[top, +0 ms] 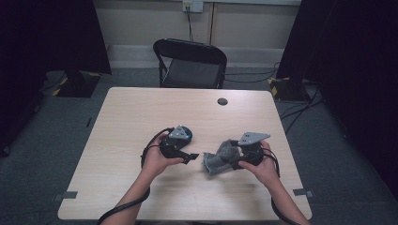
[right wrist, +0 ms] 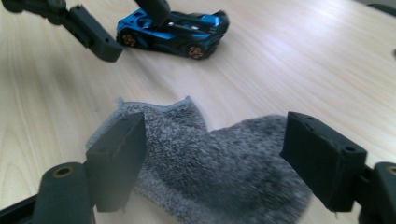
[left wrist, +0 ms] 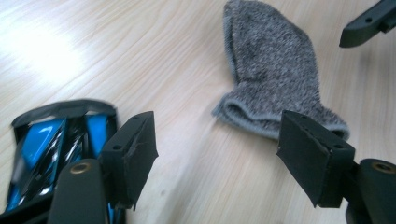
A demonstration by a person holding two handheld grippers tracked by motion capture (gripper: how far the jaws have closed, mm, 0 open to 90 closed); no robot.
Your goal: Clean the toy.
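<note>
1. The grey sock lies on the tabletop between the hands, touching the right gripper, whose spread jaws straddle it without pinching
2. The left gripper, jaws spread and empty, is just left of the sock's cuff; the blue toy car sits under it
3. The sock's toe end is blurred
</note>
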